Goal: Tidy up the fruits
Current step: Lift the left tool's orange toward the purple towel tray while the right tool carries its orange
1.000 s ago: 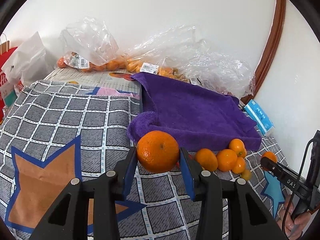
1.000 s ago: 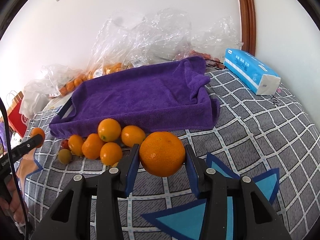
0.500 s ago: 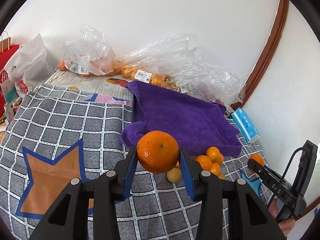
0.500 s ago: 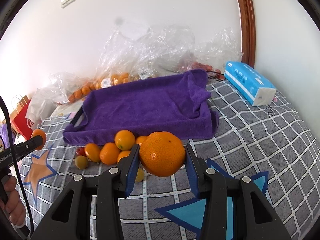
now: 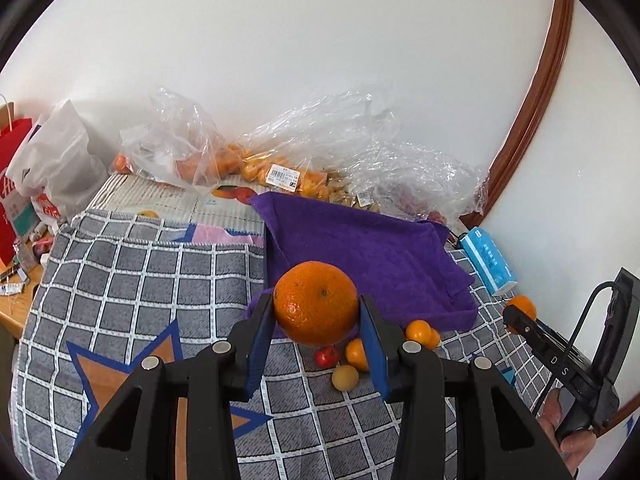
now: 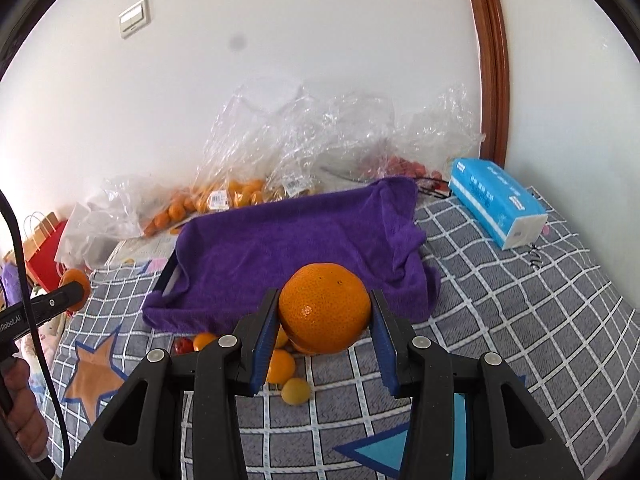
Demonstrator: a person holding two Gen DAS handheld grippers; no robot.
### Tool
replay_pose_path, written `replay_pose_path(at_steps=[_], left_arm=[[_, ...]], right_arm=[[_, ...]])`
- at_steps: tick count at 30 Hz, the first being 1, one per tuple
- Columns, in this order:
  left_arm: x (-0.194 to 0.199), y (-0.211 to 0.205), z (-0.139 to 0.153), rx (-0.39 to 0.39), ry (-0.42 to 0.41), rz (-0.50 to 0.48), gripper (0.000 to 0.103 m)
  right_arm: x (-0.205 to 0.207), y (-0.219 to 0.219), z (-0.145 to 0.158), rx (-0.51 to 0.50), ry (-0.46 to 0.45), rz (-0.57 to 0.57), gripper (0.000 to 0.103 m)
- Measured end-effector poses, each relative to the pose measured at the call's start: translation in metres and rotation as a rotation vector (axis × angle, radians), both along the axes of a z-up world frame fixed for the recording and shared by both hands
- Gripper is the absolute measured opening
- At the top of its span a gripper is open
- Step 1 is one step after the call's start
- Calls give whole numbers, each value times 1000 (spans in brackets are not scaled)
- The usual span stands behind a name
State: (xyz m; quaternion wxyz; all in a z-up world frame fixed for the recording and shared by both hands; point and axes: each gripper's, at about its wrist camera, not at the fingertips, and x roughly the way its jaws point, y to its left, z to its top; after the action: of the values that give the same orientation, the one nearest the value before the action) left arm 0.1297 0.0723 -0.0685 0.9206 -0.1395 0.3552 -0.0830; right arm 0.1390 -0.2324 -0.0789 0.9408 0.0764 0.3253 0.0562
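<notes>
My left gripper (image 5: 316, 340) is shut on a large orange (image 5: 316, 303) and holds it above the checked blanket. My right gripper (image 6: 324, 344) is shut on another large orange (image 6: 325, 307), also raised. A tray covered with a purple towel (image 5: 360, 256) lies beyond both; it also shows in the right wrist view (image 6: 288, 252). Several small oranges (image 5: 418, 330), a small red fruit (image 5: 327, 357) and a yellow fruit (image 5: 345, 377) lie on the blanket by the tray's near edge. The right gripper shows at the left view's right edge (image 5: 520, 320).
Clear plastic bags of fruit (image 5: 280, 168) lie along the wall behind the tray. A blue tissue pack (image 6: 496, 208) sits right of the tray. A white bag (image 5: 56, 168) and a red paper bag (image 5: 12, 184) stand at far left.
Both grippers have risen and pulled back from the tray with their oranges; the tray and loose fruits now look smaller and farther away.
</notes>
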Motion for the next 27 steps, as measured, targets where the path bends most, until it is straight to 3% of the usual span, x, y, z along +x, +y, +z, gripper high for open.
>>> replay_pose_path(at_steps=[27], left_arm=[[51, -6, 21, 10, 3, -31, 40]], right_arm=[[42, 15, 32, 0, -45, 6, 44]])
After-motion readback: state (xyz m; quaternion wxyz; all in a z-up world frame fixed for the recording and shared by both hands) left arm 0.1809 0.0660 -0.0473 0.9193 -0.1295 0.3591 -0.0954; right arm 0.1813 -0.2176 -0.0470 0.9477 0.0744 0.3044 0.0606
